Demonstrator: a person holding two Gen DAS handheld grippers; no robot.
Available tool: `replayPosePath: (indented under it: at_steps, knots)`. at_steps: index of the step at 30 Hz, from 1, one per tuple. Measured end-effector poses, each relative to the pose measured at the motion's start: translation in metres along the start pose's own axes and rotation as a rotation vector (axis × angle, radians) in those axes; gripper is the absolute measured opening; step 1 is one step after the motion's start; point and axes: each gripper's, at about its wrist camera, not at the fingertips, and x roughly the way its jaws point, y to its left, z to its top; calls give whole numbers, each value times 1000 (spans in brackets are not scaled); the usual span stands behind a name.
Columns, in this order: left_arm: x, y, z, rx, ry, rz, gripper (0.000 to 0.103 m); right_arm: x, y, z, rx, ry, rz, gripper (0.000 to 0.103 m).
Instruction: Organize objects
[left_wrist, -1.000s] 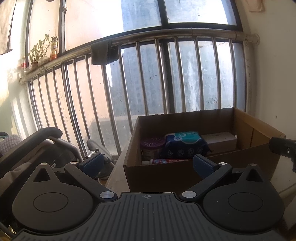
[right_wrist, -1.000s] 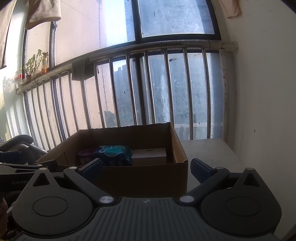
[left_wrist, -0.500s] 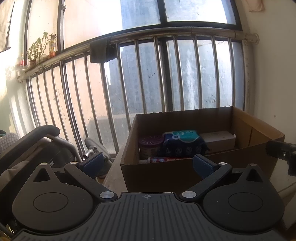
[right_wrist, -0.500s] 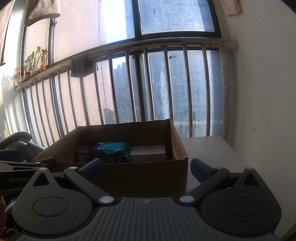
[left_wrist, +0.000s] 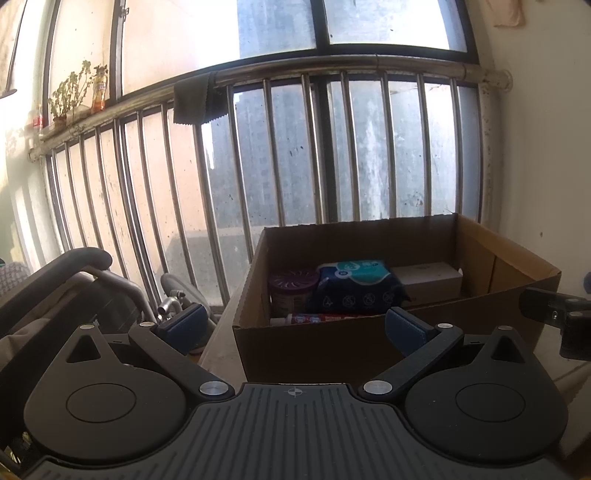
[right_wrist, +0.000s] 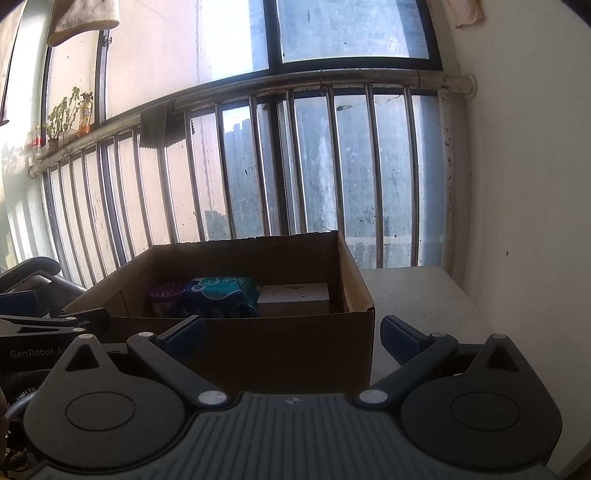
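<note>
One cardboard box (left_wrist: 314, 343). Inside: one purple-lidded jar (left_wrist: 291, 282), one blue-teal soft pack (left_wrist: 356, 286), one white carton (left_wrist: 428, 278), one flat red-printed item (left_wrist: 325, 317), possibly tube, mostly hidden behind box wall. Two grippers: left gripper (left_wrist: 291, 326), right gripper (right_wrist: 291, 334). One dark cloth (left_wrist: 195, 101) on railing. One potted plant (left_wrist: 68, 96), two bottles (left_wrist: 99, 92) on ledge.

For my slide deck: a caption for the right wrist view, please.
Open right tongs face a cardboard box holding packaged goods, before a barred window.

Matt brown cardboard box (right_wrist: 258, 347), glossy plastic-wrapped packet (left_wrist: 354, 288), dull metal railing bars (left_wrist: 258, 155), ribbed matt plastic.
</note>
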Motion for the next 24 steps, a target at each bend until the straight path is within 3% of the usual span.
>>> replayPosePath:
  at_steps: [24]
  knots:
    - [1,-6,-3,24,8,21,103,-2,2,1,-10,1,9,103]
